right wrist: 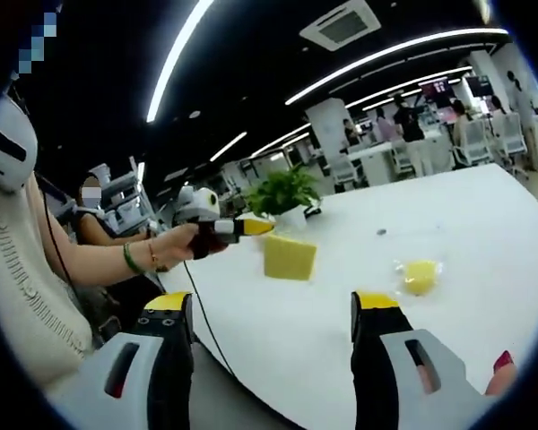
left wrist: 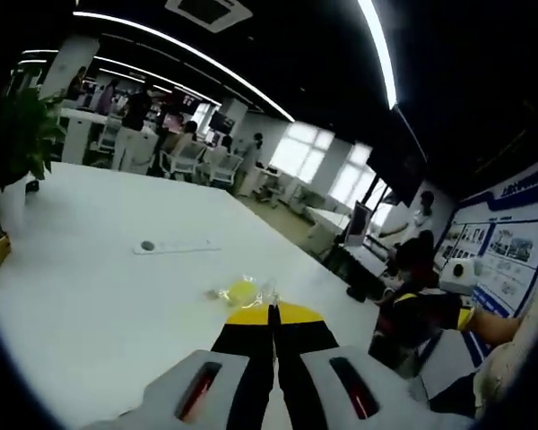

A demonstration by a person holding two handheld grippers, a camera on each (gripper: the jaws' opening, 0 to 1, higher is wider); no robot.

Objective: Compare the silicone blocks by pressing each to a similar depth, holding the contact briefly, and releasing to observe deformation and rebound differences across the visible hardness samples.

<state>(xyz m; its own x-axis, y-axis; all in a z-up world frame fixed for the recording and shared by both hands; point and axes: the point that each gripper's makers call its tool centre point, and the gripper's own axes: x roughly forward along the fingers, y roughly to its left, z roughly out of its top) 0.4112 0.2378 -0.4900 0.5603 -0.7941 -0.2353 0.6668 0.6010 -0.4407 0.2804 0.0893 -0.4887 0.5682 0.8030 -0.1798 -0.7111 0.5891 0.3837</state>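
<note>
My left gripper (left wrist: 271, 310) is shut with nothing between its yellow-tipped black jaws, held above the white table (left wrist: 99, 305). Just past its tips lies a small yellow silicone sample (left wrist: 242, 292) in a clear wrapper. In the right gripper view a hand holds that left gripper (right wrist: 251, 227) in the air, its tip close above a larger square yellow silicone block (right wrist: 290, 257). The wrapped sample (right wrist: 419, 276) lies to the right of the block. My right gripper (right wrist: 273, 305) stands wide open and empty, short of both samples and over the table's near edge.
A potted plant (right wrist: 282, 193) stands behind the block and appears again at the table's left side (left wrist: 18, 134). A white strip with a grey knob (left wrist: 175, 246) lies mid-table. A person's arm (right wrist: 99, 260) reaches in from the left. Desks, chairs and people fill the office behind.
</note>
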